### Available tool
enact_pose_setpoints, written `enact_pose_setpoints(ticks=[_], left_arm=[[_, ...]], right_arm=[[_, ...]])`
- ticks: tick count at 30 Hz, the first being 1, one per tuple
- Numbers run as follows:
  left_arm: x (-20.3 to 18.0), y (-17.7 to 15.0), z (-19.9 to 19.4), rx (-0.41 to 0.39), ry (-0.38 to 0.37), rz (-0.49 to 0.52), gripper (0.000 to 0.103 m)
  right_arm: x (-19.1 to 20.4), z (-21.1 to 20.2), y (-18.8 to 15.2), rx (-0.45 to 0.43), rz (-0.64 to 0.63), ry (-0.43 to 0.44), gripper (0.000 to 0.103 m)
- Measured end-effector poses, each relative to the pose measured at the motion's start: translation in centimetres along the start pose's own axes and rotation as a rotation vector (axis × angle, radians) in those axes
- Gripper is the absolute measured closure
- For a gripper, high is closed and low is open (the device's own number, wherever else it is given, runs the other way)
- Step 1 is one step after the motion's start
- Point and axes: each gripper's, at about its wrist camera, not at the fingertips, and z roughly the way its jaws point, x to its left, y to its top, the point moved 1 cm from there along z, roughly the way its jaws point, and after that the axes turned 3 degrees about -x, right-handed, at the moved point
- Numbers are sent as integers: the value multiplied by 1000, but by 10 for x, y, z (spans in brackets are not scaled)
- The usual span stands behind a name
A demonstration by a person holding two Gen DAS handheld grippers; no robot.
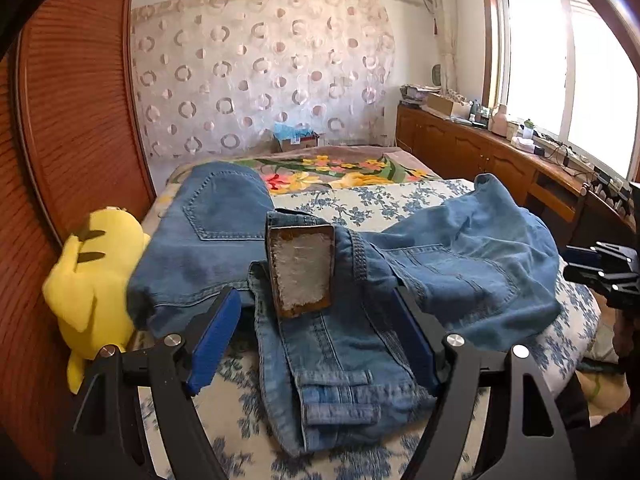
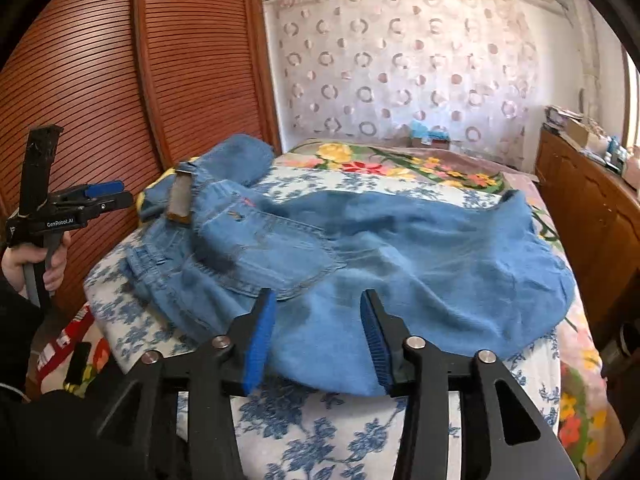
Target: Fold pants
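**Denim heaped on the bed, both grippers parted over it**

Left wrist view: left gripper jaws spread wide, blue ribbed pads either side of the pants; waistband and belt loops lie between them at centre frame, nothing pinched. A stiff brown patch with fuzzy white backing stands up at centre. Yellow plush toy at left edge.

Right wrist view: right gripper jaws moderately apart at lower centre, soft blue cloth bulging between the pads, not pressed. Pants rumpled across mid-frame on the floral quilt. Slatted wooden door upper left.
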Motion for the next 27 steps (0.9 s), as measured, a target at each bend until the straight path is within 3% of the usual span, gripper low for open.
enact_pose_setpoints(ticks=[2, 4, 7, 11, 16, 18, 27], left_arm=[[5, 1, 16, 17, -7, -4, 28], [10, 1, 33, 41, 5, -5, 39], [18, 3, 54, 68, 4, -7, 46], [24, 3, 72, 89, -1, -9, 48], [23, 1, 72, 94, -7, -3, 85], [24, 3, 63, 76, -16, -16, 90], [35, 9, 26, 55, 56, -15, 93]], right_arm=[[-5, 9, -3, 4, 11, -9, 53], [-10, 21, -5, 16, 22, -24, 53], [-19, 37, -7, 34, 38, -42, 53], [-25, 56, -9, 48, 48, -67, 53], [-27, 70, -7, 53, 60, -64, 52], [-26, 69, -6, 48, 57, -68, 51], [-37, 61, -14, 31, 72, -76, 51]])
